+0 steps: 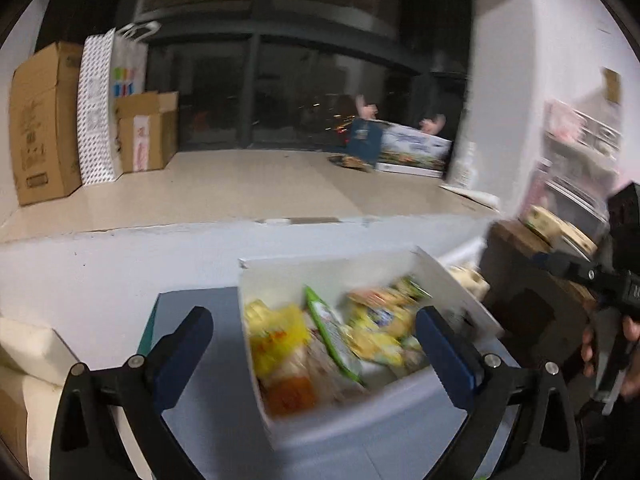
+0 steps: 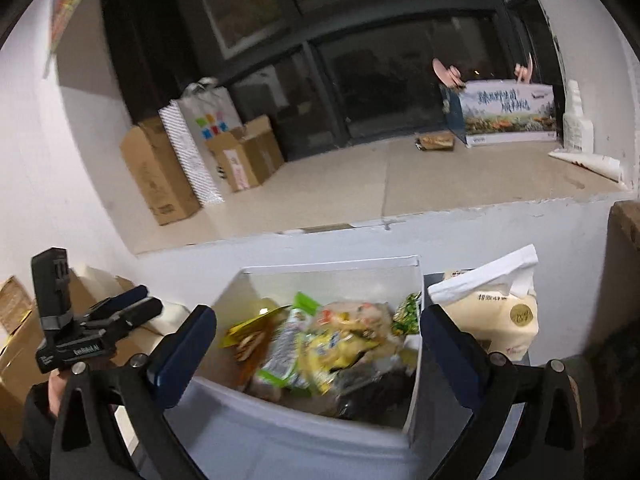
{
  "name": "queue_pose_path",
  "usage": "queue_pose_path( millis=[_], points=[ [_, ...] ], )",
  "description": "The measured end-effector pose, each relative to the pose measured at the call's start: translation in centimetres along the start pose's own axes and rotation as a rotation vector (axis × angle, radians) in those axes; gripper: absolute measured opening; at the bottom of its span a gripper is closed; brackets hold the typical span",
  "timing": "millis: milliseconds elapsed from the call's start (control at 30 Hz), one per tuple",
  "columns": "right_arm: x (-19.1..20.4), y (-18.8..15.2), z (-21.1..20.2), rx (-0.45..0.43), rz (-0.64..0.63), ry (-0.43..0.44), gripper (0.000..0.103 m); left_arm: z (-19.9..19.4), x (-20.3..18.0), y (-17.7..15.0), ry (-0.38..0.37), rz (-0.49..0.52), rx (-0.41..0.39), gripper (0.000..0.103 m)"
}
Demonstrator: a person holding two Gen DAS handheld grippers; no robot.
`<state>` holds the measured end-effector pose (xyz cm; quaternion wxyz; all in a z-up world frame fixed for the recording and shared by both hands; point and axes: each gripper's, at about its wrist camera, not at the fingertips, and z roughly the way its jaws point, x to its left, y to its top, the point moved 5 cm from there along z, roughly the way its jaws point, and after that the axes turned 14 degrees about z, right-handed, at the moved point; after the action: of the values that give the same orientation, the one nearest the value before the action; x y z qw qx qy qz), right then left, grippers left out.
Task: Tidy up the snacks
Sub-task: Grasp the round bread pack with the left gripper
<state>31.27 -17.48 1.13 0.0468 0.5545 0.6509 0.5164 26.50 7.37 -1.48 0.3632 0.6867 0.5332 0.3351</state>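
Observation:
A white open box point(image 1: 280, 276) point(image 2: 332, 276) holds several snack packets, yellow point(image 1: 276, 336) point(image 2: 332, 348) and green point(image 1: 332, 332) point(image 2: 284, 356) among them. My left gripper point(image 1: 316, 320) is open and empty, its jaws spread above the near left part of the box. My right gripper point(image 2: 318, 318) is open and empty, its jaws spread over the box's near edge. The left gripper also shows at the left of the right wrist view point(image 2: 132, 308), where it looks nearly shut. The left wrist view is blurred.
A cream tissue pack point(image 2: 496, 312) stands right of the box. A white wall and ledge point(image 1: 200, 184) lie behind, with cardboard boxes point(image 1: 44, 120) at the left and a printed carton point(image 1: 412, 152) at the right. Brown boxes point(image 2: 16, 340) sit at the far left.

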Motion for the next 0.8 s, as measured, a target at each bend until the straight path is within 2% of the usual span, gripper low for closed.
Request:
queue_pose_path(
  millis=[133, 267, 333, 433, 500, 667, 800],
  points=[
    [1.0, -3.7, -3.4, 0.028, -0.049, 0.053, 0.103, -3.7, -4.1, -3.4, -0.071, 0.047, -0.007, 0.103],
    [0.6, -9.3, -6.7, 0.066, -0.096, 0.004, 0.103, -5.7, -7.9, -8.3, -0.185, 0.021, 0.032, 0.103],
    [-0.3, -12.1, -8.6, 0.056, -0.089, -0.028, 0.103, -6.3, -10.0, -11.0, -0.217, 0.013, 0.057, 0.103],
    [-1.9, -14.8, -10.8, 0.012, -0.050, -0.087, 0.103, -6.3, -14.1, -14.6, -0.293, 0.049, 0.111, 0.103],
    [-3.0, -16.5, -12.0, 0.010, -0.013, -0.103, 0.103, -6.0, -16.2, -16.0, -0.319, 0.079, 0.150, 0.103],
    [-4.2, -19.2, -13.6, 0.036, -0.032, -0.160, 0.103, -4.8, -20.9, -17.9, -0.414, 0.162, 0.207, 0.103],
    [-4.8, -20.4, -13.8, 0.068, -0.010, -0.142, 0.103, -2.7, -22.5, -19.0, -0.455, 0.189, 0.274, 0.103]
  ],
)
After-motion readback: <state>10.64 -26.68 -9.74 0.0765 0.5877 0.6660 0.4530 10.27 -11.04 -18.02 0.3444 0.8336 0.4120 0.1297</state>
